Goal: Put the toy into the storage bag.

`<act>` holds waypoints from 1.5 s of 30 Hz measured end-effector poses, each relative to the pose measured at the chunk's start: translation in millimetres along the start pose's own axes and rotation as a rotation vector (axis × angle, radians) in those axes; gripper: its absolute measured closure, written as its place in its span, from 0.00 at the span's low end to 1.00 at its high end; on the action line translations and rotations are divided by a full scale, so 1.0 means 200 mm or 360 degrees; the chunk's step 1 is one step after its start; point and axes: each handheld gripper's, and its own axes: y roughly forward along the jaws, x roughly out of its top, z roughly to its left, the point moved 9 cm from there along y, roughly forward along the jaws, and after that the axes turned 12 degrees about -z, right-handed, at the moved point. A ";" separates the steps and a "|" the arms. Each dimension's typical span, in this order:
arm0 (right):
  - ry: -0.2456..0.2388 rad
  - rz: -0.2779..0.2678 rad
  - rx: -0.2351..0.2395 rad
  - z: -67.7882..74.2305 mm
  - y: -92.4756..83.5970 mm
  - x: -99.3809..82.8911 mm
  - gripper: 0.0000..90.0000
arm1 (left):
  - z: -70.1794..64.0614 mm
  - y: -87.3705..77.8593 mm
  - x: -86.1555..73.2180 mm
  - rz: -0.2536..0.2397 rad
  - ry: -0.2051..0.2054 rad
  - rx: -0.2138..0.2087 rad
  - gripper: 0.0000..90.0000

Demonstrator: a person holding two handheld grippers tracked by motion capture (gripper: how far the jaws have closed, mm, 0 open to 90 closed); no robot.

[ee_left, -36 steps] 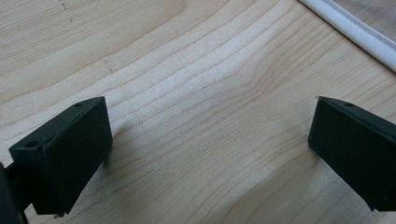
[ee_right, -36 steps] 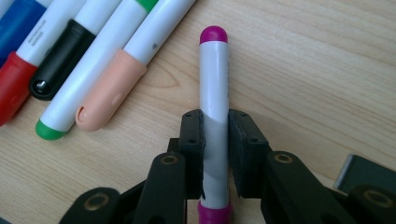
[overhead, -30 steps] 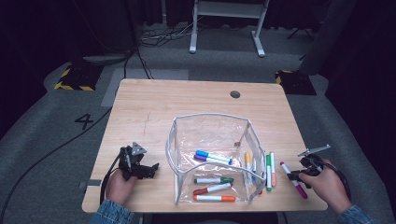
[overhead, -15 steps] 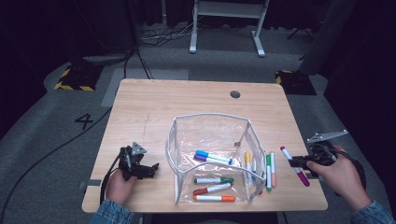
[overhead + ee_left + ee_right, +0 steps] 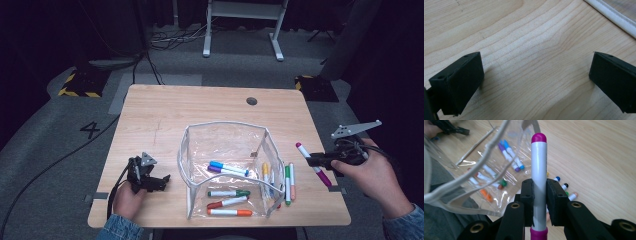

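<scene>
With several markers already in the clear pouch (image 5: 227, 150), our right gripper (image 5: 311, 160) pinches the magenta marker (image 5: 312, 163) above the tabletop's right edge, a few markers (image 5: 289, 182) remain outside, and our left gripper (image 5: 162, 181) rests spread near the front-left corner.

White-barrelled marker (image 5: 538, 180) with magenta ends is being shown between black pads of the right gripper (image 5: 539, 195). Clear pouch (image 5: 225, 145) is being seen trimmed in white; blue, purple, green, red and orange markers (image 5: 227, 192) inside. Left gripper (image 5: 536, 82) black. Pale wood-grain table (image 5: 165, 115). Grey floor, yellow-black hazard stripes (image 5: 77, 92).
</scene>
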 end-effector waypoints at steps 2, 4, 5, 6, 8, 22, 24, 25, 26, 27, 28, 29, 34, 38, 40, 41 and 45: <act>-0.0035 -0.0006 0.0015 0.03 -0.01 0.04 0.85 | 0.00 0.00 0.00 0.0002 -0.0002 -0.0001 0.00; -0.0057 -0.0013 0.0030 0.05 -0.01 0.08 0.85 | 0.00 0.00 0.00 0.0006 -0.0003 0.0001 0.00; -0.0073 -0.0018 0.0039 0.06 -0.01 0.10 0.85 | 0.00 0.00 0.00 0.0007 -0.0007 0.0001 0.00; -0.0086 -0.0022 0.0050 0.08 -0.01 0.13 0.85 | 0.00 -0.01 0.00 0.0008 -0.0006 0.0000 0.00; -0.0104 -0.0037 0.0079 0.11 -0.02 0.17 0.85 | 0.00 -0.01 0.00 0.0009 -0.0007 -0.0002 0.00; -0.0306 -0.0009 0.0260 0.37 0.07 0.44 0.85 | 0.00 0.00 0.00 0.0002 0.0004 -0.0001 0.00; -0.0326 -0.0001 0.0293 0.41 0.10 0.47 0.85 | 0.00 0.00 0.00 0.0002 0.0006 0.0000 0.00; -0.0336 0.0004 0.0305 0.42 0.11 0.48 0.85 | 0.00 0.00 0.00 0.0003 0.0005 -0.0002 0.00; -0.0343 0.0011 0.0314 0.44 0.13 0.49 0.85 | 0.00 0.00 0.00 0.0002 0.0005 0.0000 0.00; -0.0359 0.0018 0.0325 0.45 0.14 0.50 0.85 | 0.00 0.00 0.00 0.0002 0.0004 0.0000 0.00; -0.0369 0.0029 0.0337 0.47 0.16 0.51 0.85 | 0.00 0.00 0.00 0.0003 0.0005 0.0000 0.00; -0.0376 0.0034 0.0348 0.49 0.17 0.52 0.85 | 0.00 0.00 0.00 0.0002 0.0005 -0.0001 0.00; -0.0428 0.0061 0.0417 0.57 0.24 0.56 0.85 | 0.00 0.00 0.00 0.0002 0.0005 -0.0002 0.00; -0.0465 0.0105 0.0459 0.62 0.33 0.57 0.85 | 0.00 0.00 0.00 0.0002 0.0005 -0.0001 0.00; -0.0482 0.0148 0.0478 0.64 0.38 0.55 0.85 | 0.00 0.00 0.00 0.0002 0.0004 -0.0001 0.00; -0.0487 0.0161 0.0486 0.65 0.39 0.55 0.85 | 0.00 0.00 0.00 0.0002 0.0005 -0.0001 0.00; -0.0511 0.0255 0.0531 0.69 0.48 0.51 0.85 | 0.00 0.00 0.00 0.0003 0.0006 -0.0002 0.00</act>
